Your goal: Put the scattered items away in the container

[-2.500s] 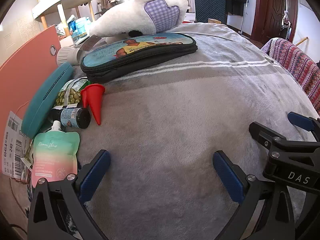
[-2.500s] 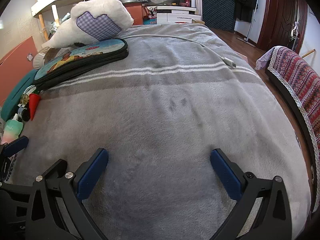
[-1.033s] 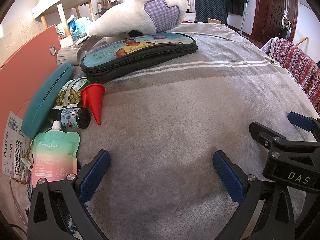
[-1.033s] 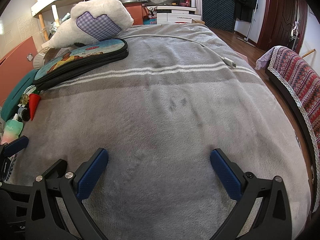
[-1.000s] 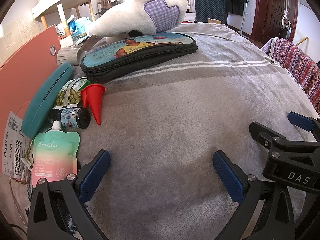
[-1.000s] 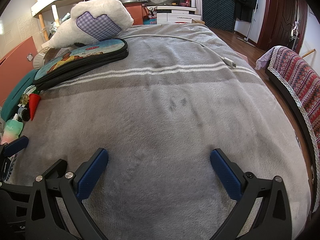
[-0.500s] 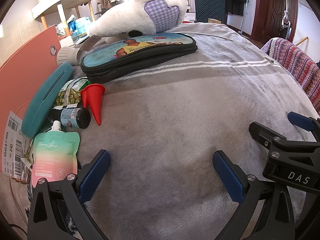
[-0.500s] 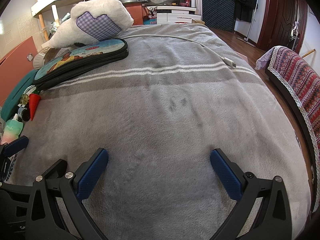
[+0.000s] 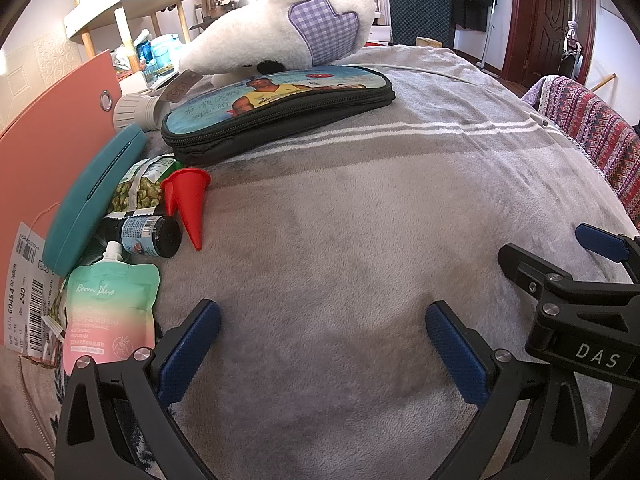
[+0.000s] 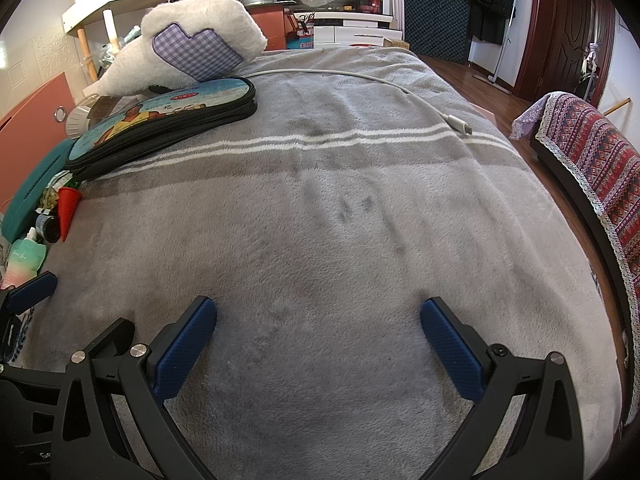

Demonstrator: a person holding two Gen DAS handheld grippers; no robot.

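On the grey blanket (image 9: 360,220) lies a closed black zip pouch with a printed blue top (image 9: 276,108), also in the right wrist view (image 10: 160,124). Left of it lie a teal case (image 9: 92,196), a green snack bag (image 9: 140,188), a red cone (image 9: 190,200), a small dark bottle (image 9: 148,236) and a green-pink spout pouch (image 9: 108,312). My left gripper (image 9: 322,344) is open and empty, low over bare blanket right of these items. My right gripper (image 10: 318,344) is open and empty, further right; its fingers (image 9: 600,238) show in the left wrist view.
A white plush toy with a purple checked patch (image 9: 288,36) rests behind the pouch. An orange board (image 9: 44,148) stands at the left edge. A white charging cable (image 10: 400,88) crosses the far blanket. A patterned cloth-covered bench (image 10: 592,160) runs along the right.
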